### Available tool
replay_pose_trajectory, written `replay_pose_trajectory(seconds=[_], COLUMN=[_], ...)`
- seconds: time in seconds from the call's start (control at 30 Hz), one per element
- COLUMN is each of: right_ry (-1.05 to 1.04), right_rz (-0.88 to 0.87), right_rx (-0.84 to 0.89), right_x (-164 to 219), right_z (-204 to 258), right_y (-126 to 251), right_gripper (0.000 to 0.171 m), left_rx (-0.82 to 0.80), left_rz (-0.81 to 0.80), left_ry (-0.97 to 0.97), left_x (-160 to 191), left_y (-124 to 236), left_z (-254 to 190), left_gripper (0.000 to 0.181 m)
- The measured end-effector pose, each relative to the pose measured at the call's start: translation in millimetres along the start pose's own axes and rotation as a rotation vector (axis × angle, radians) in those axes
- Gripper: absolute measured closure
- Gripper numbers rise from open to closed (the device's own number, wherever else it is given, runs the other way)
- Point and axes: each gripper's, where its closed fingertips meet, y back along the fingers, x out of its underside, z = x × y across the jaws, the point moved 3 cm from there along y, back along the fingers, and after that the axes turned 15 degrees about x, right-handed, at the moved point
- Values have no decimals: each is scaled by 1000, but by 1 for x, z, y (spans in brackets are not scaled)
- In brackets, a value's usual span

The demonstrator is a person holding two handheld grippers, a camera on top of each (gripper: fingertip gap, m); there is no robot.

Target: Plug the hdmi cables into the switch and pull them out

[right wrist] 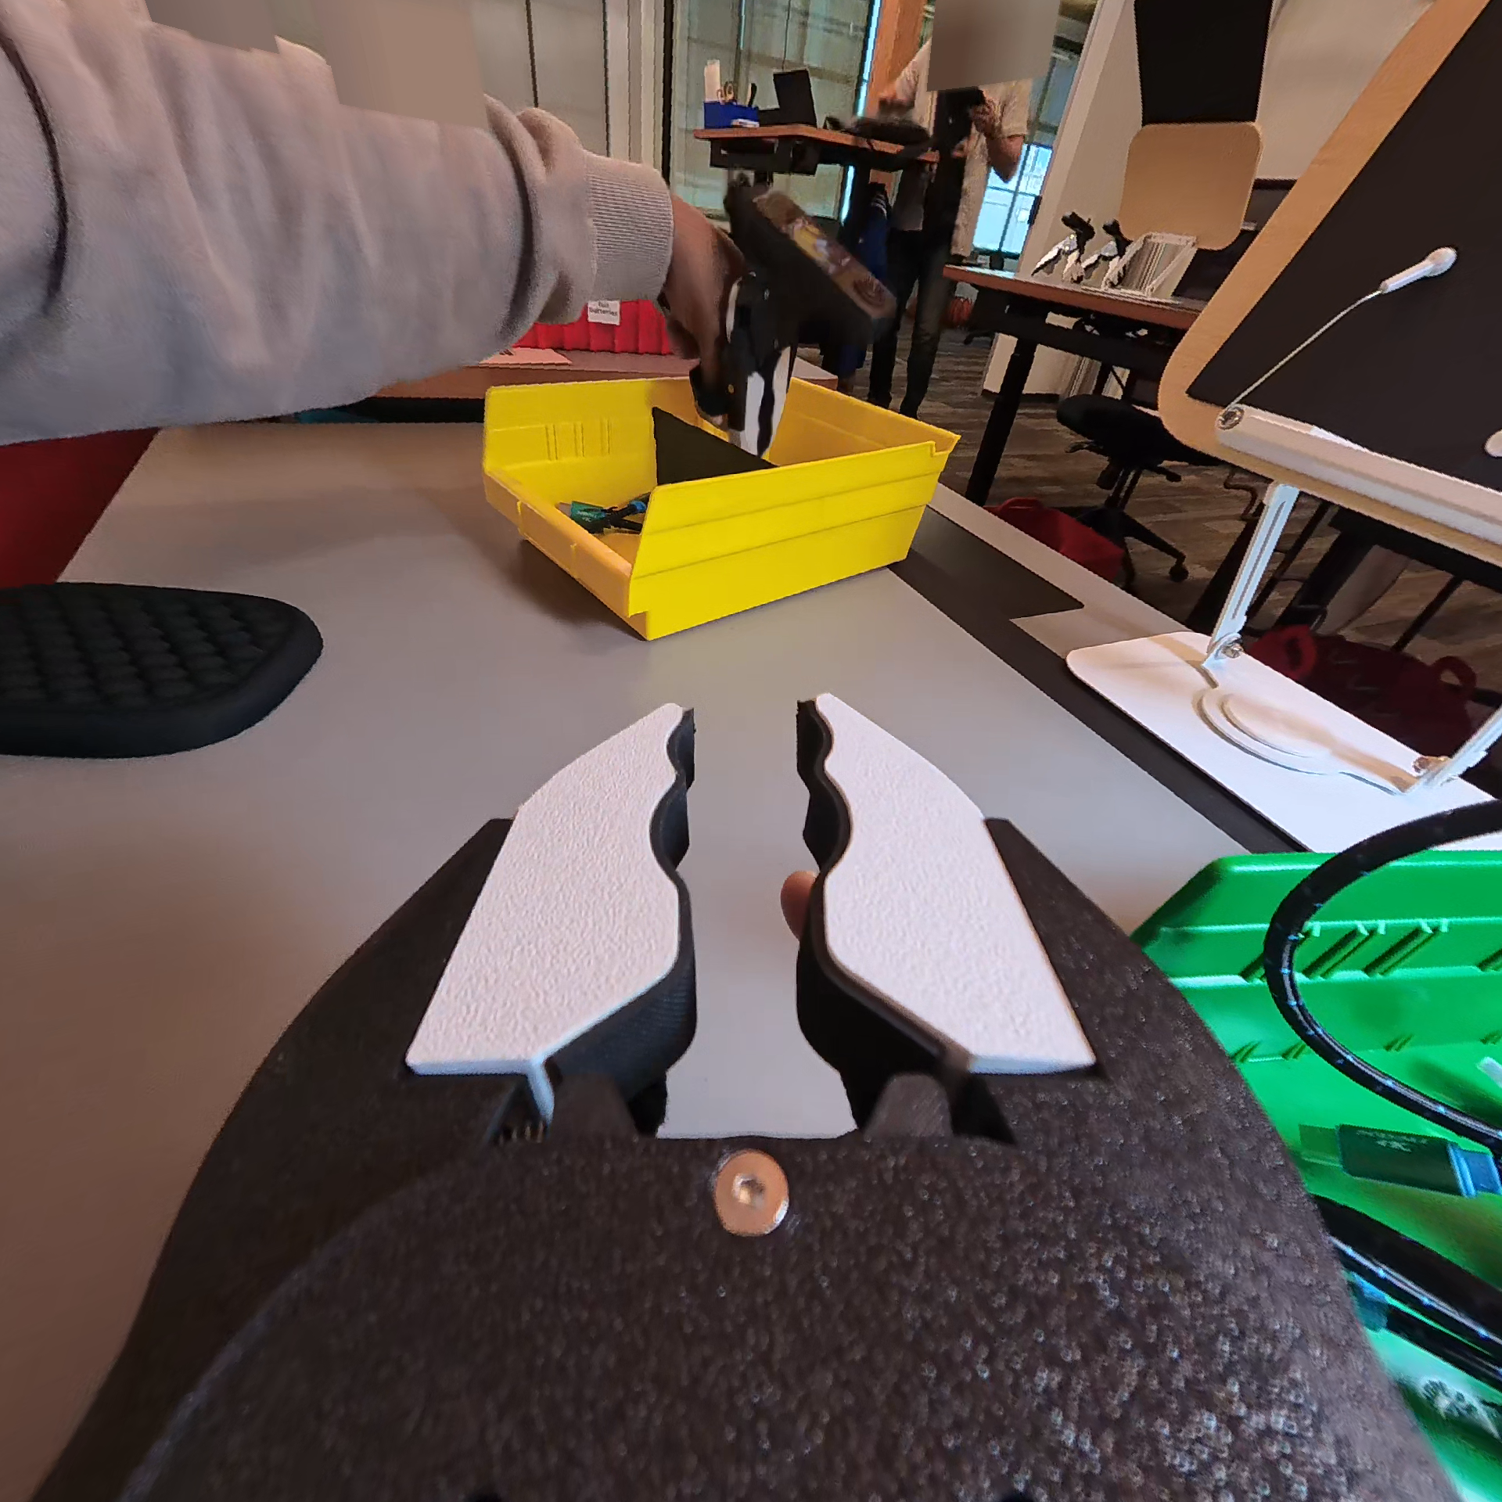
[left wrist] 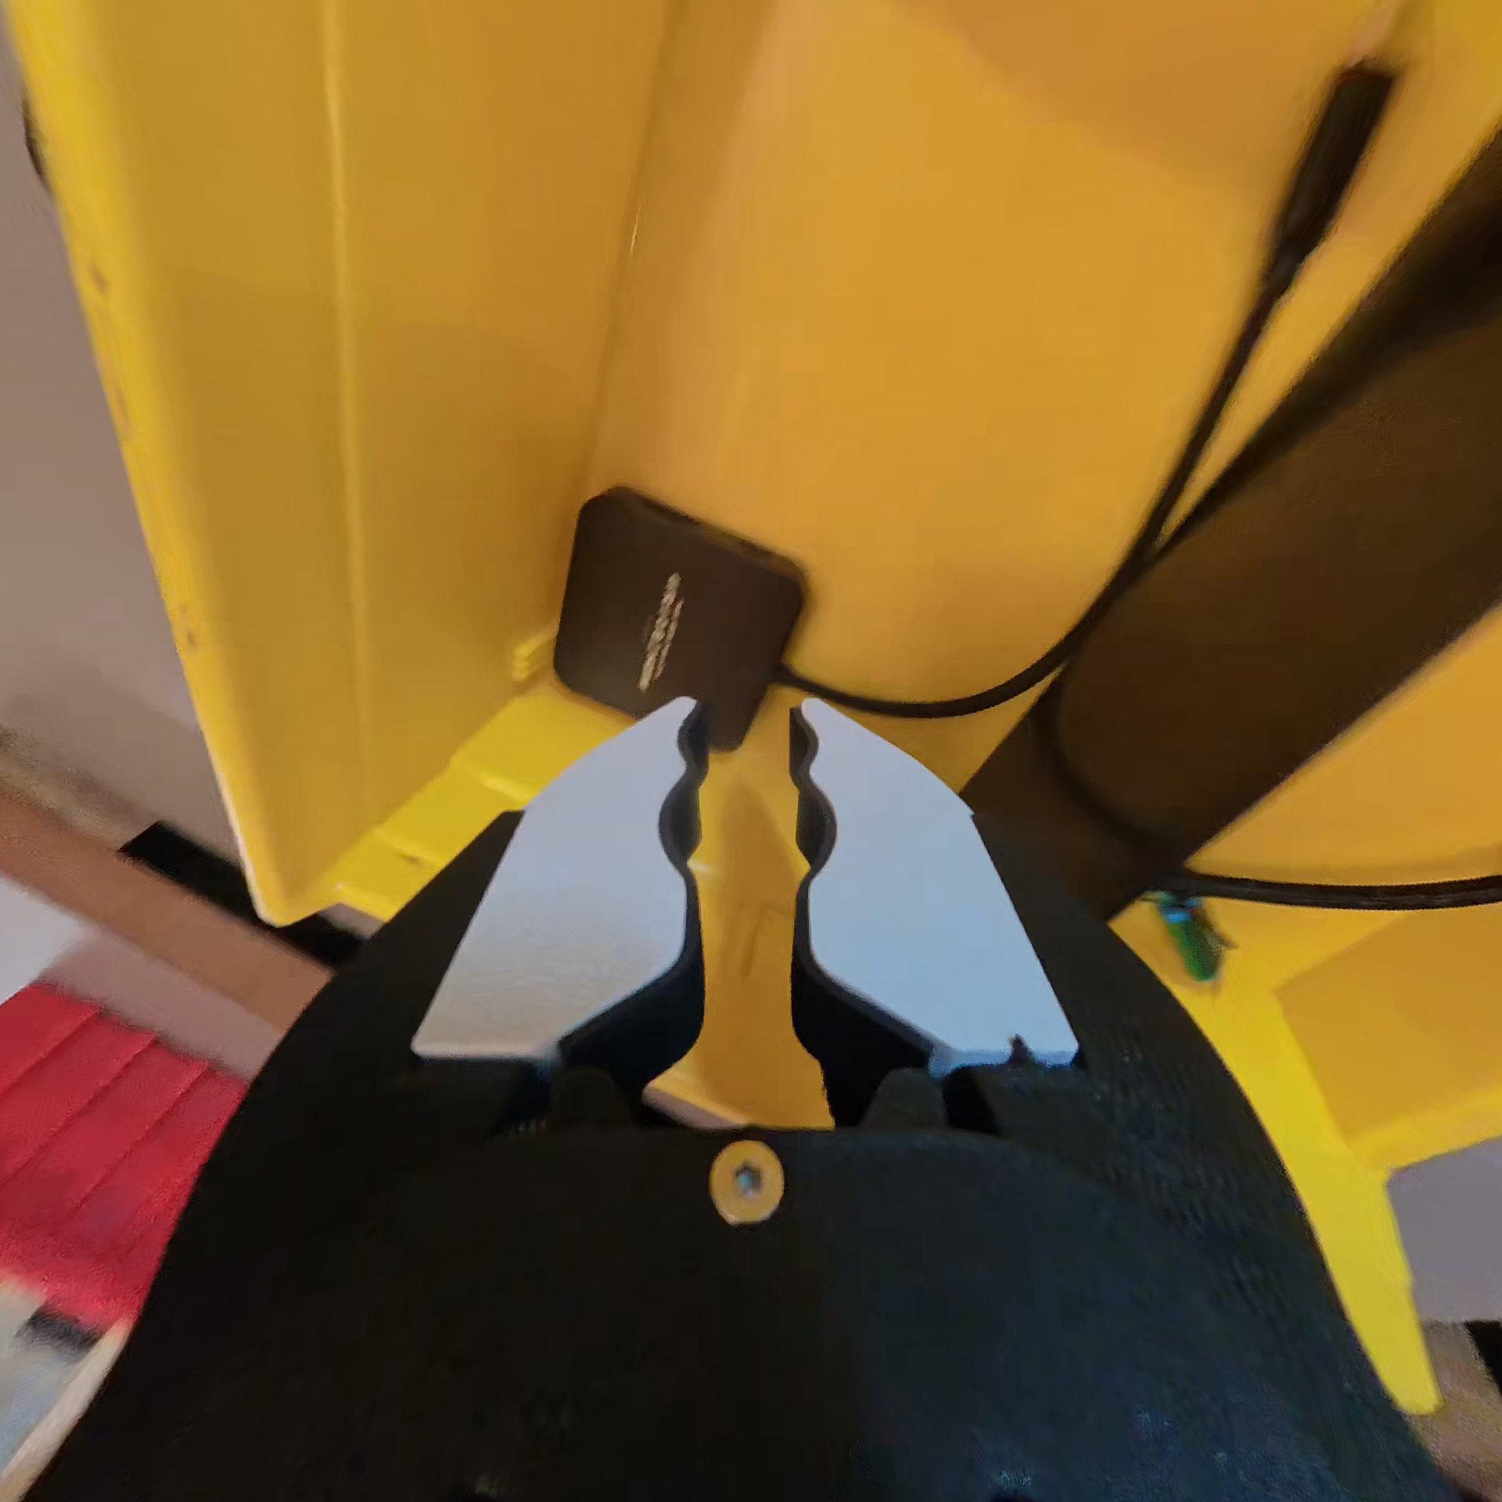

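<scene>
I'm at the fetching step: my left gripper (left wrist: pixel 744 707), jaws spread, reaches into the yellow bin (left wrist: pixel 455 366), the black switch (left wrist: pixel 679 618) just ahead of its tips (one corner touches a tip). Next, I judge, close on it squarely. My right gripper (right wrist: pixel 744 715) hangs spread and empty over the table (right wrist: pixel 455 675), the bin well ahead of it.

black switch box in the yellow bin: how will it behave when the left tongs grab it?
The switch box looks small, flat and rigid, so probably light and easy to pinch by its edges. Its thin cable trails off slack, so it will likely drag and swing behind. Smooth rounded corners may slip between the open left tongs. It sits in the yellow bin's corner, limiting approach.
</scene>
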Motion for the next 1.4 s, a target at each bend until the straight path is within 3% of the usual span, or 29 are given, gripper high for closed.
replay_pose_trajectory(seconds=[0.07,0.13,0.2,0.4,0.47,0.73,0.83,0.87,1.1,1.3,1.4], right_ry=[-11,-20,-20,-4,-13,-25,-15,-10,6,-19,-19], right_rz=[5,9,19,47,48,46,45,45,40,54,63], right_rx=[0,-1,2,13,12,-2,-5,-4,19,15,3], right_x=[1,3,5,14,14,13,12,12,10,17,20], right_z=[-1,-3,-4,-7,-8,-5,-3,-2,-7,-11,-10], right_y=[0,0,-1,-2,-2,-5,-5,-4,0,-2,-4], right_gripper=[147,147,147,147,147,148,148,148,148,148,148], left_rx=[-9,60,114,69,64,-84,-84,-71,-180,-322,-299], left_rz=[134,193,235,491,467,62,-228,-258,-234,124,160], left_ry=[31,94,116,-95,-90,-222,-236,-231,-335,-532,-538], left_x=[12,15,15,28,25,-10,-40,-45,-61,-29,-27], left_y=[-6,-11,-15,-36,-37,-30,-18,-18,-8,5,-1], left_z=[5,1,-3,-1,0,4,-8,-12,-10,15,16], left_gripper=[162,151,151,140,134,126,139,143,142,141,138])
